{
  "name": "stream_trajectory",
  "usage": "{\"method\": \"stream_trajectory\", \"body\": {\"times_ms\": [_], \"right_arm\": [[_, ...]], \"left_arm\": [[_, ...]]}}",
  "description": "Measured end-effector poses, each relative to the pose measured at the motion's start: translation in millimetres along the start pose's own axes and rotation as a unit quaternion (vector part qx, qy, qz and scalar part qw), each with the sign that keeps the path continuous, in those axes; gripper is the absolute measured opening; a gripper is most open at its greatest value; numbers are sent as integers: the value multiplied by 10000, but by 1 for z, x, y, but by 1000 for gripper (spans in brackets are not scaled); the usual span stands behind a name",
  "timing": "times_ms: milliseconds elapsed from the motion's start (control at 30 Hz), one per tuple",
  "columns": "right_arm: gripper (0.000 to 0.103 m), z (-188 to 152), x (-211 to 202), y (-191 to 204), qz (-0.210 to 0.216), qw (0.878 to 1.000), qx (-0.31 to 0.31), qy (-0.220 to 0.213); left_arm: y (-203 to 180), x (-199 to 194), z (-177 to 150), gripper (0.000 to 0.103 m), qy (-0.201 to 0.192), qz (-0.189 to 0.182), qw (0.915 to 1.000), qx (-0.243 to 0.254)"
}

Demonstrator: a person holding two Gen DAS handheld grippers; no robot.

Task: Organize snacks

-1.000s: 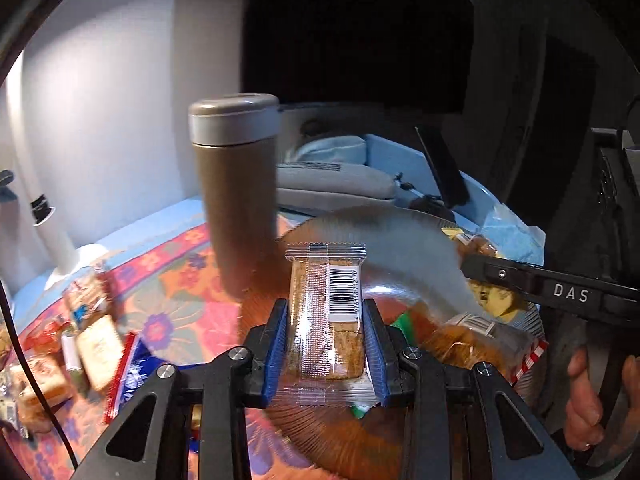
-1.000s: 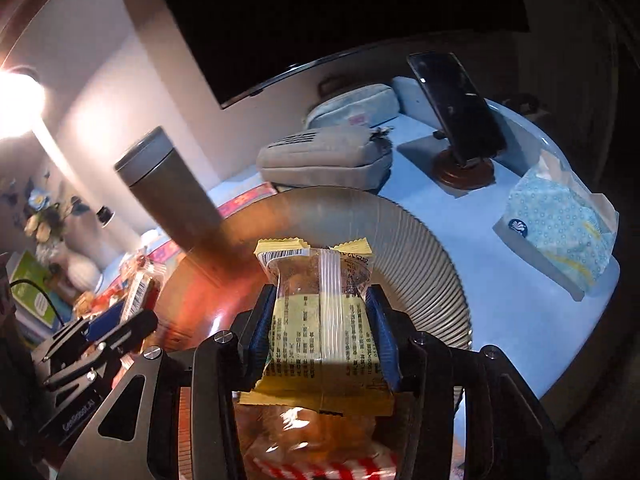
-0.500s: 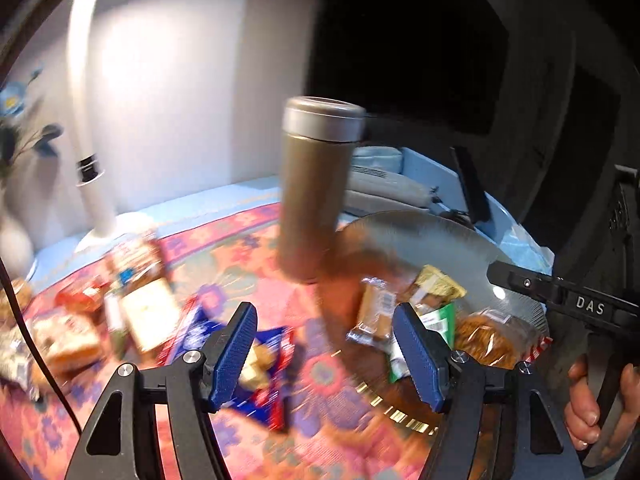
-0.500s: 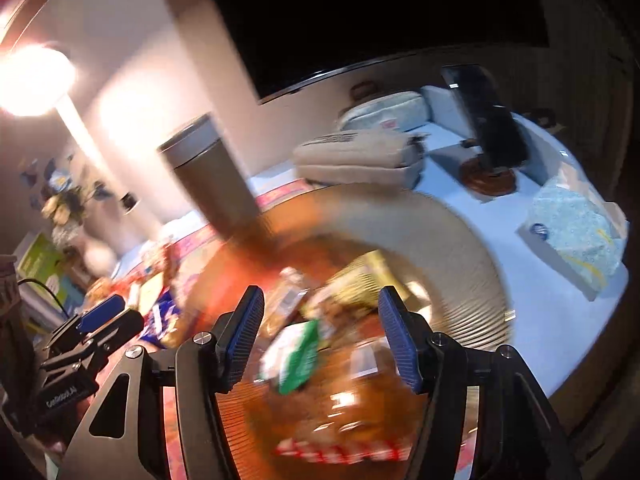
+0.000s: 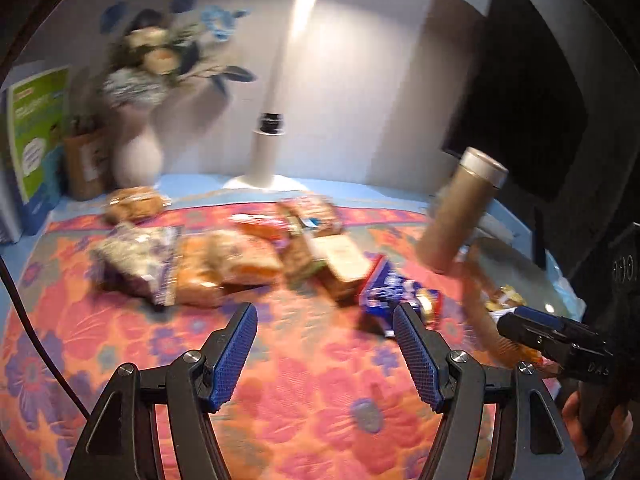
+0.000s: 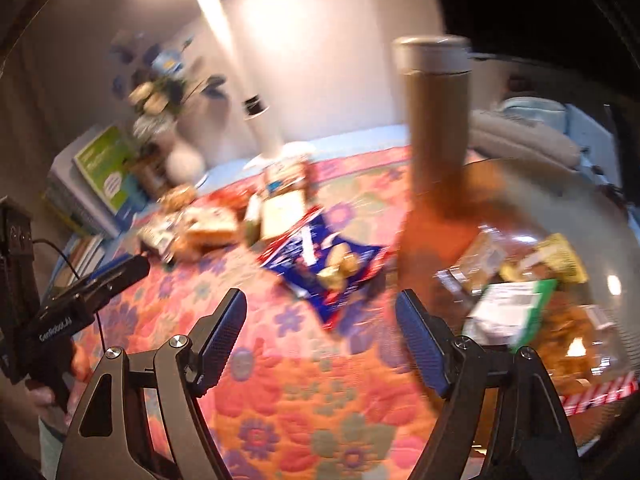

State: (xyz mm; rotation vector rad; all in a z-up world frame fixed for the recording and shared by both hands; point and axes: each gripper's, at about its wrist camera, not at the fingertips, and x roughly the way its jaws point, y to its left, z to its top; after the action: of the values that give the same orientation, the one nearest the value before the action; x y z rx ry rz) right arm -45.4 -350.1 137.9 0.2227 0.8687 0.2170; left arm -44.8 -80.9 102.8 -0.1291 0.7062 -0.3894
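Note:
My left gripper (image 5: 325, 354) is open and empty above the floral cloth (image 5: 280, 392). Ahead of it lie several loose snack packs (image 5: 224, 264), with a blue packet (image 5: 394, 292) nearest, just beyond its right finger. My right gripper (image 6: 320, 340) is open and empty over the same cloth, facing the blue packet (image 6: 328, 266). The round plate (image 6: 612, 216) at right holds several snack packs, among them a green-and-white one (image 6: 516, 304) and a yellow one (image 6: 560, 258). Both views are motion-blurred.
A tall brown flask (image 6: 436, 120) stands at the plate's left edge, also in the left wrist view (image 5: 456, 216). A white lamp (image 5: 272, 120), a flower vase (image 5: 136, 128) and books (image 6: 108, 168) line the back. Grey pouches (image 6: 524, 140) lie behind the plate.
Both grippers opened and dropped their snack packs onto the plate, then swung left away from it toward the loose snacks on the cloth.

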Motion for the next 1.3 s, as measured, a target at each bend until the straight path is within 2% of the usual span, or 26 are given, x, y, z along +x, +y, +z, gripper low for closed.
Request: {"method": "stream_trajectory", "body": {"times_ms": [133,267,400,533,700,900,1067,1167,1300], "right_arm": [[77,-9,34,30,306,9988,-218,301],[77,-23,66,47,394,9973,-402,462],[77,-35,91,51,366,9960,-627,526],[77,-38,106,42,483,9951,-469,719],[79,-36,106,37,556,9957,-343,653],[81,-40,107,48,326,9953,-642,646],[81,-40,107,46,356,9951,-651,650],[82,-39,107,43,453,9952,-562,658],[83,-38,106,40,557,9953,-468,647]], "left_arm": [[32,0,-15,68,-4,538,9985,-9],[64,14,-34,68,174,883,9959,-101],[88,32,-47,68,373,938,9944,-313],[98,43,-50,68,457,777,9945,-536],[92,53,-50,68,686,888,9926,-460],[89,54,-49,68,760,943,9919,-386],[97,46,-47,68,745,875,9921,-508],[105,35,-40,68,721,1127,9905,-323],[125,3,-13,68,507,1634,9853,-6]]}}
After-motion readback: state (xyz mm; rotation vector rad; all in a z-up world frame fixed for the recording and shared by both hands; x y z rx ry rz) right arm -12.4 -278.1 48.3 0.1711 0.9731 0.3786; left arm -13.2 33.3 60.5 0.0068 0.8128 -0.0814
